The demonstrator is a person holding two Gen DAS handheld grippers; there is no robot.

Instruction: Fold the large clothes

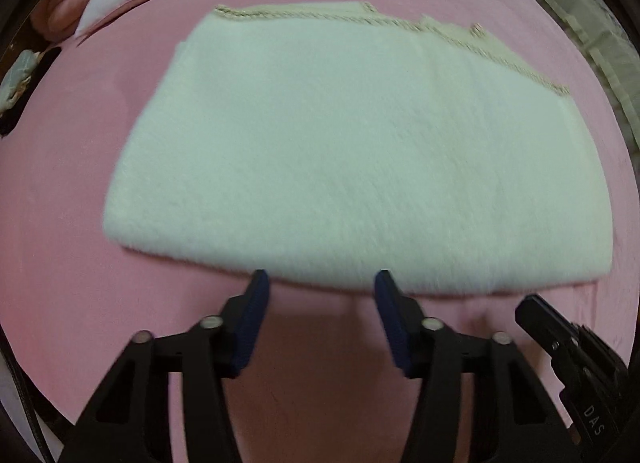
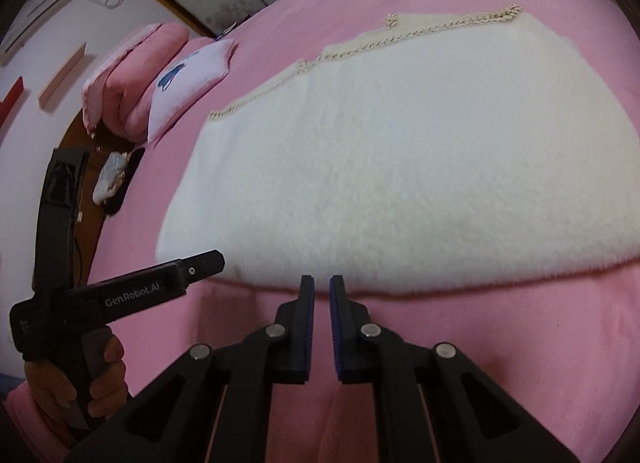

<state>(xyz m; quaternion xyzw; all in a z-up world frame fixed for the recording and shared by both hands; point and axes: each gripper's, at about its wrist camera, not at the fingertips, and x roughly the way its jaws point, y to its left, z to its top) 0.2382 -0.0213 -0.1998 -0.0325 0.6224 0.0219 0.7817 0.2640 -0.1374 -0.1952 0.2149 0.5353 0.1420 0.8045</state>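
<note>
Garment: your big white fluffy garment [image 1: 320, 143] lies flat on the pink bedsheet [image 1: 60, 223], folded into a broad block w/ rounded near edge; a beige crocheted trim [image 1: 460, 43] runs along its far edge, stepped in the middle; same garment fills the centre of the rt wrist view [image 2: 400, 163], trim [image 2: 400, 37] at the top.

Left gripper: your left gripper [image 1: 322, 283] points down at the sheet just in front of the near fold; fingers spread apart w/ a wide gap, blue pads [image 1: 256, 303] facing each other; nothing btwn them but pink sheet; tips sit at the garment's near edge, can't tell if they touch it; picture a bit blurred.

Right gripper: your right gripper [image 2: 322, 283] is also at the near edge, further along the fold; fingers nearly pressed together, only a thin slit btwn the blue pads [image 2: 308, 323]; no fabric in the slit; tips at the fold line, contact can't be told.

Each other: the 2 grippers sit side by side, apart; the rt one's black body shows at the lower rt of the left view [image 1: 560, 343]; the left one shows at the left of the rt view [image 2: 160, 283], w/ your hand [image 2: 100, 383] wrapped round its grip.

Bed far end: a pink pillow [image 2: 132, 75] and a white pillow w/ blue print [image 2: 188, 83] lie near the headboard side, well apart from the garment.

Room: white wall w/ an AC unit [image 2: 40, 11] at upper left of the rt view.
</note>
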